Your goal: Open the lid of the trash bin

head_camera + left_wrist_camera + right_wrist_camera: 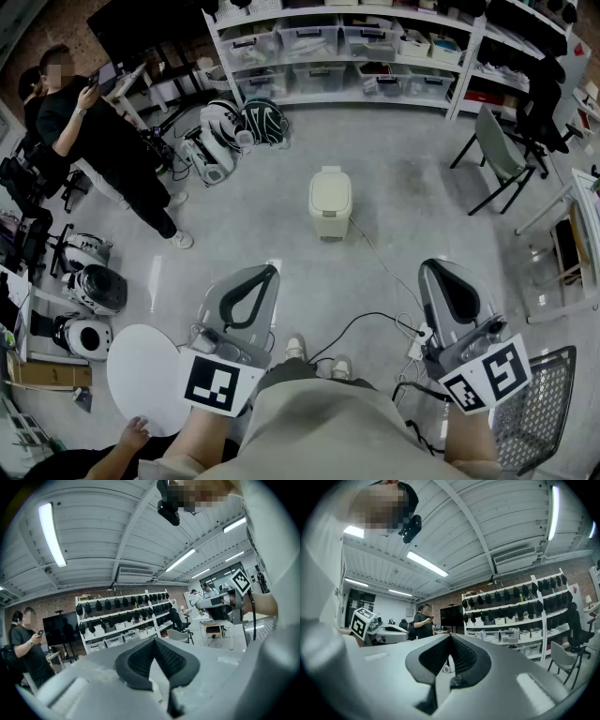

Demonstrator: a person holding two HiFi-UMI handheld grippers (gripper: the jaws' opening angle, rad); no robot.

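My left tongs (272, 272) and right tongs (431, 267) are both closed and empty, held low before me. The cream trash bin (330, 202), lid down, stands on the grey floor (422, 187) ahead, well apart from both.

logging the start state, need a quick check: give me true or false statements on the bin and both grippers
1. The bin stands on the floor. True.
2. Its lid is open. False: the lid is closed.
3. The left gripper is shut and empty. True.
4. The right gripper grips the bin. False: it is well short of the bin, shut on nothing.
5. A person stands to the bin's left. True.
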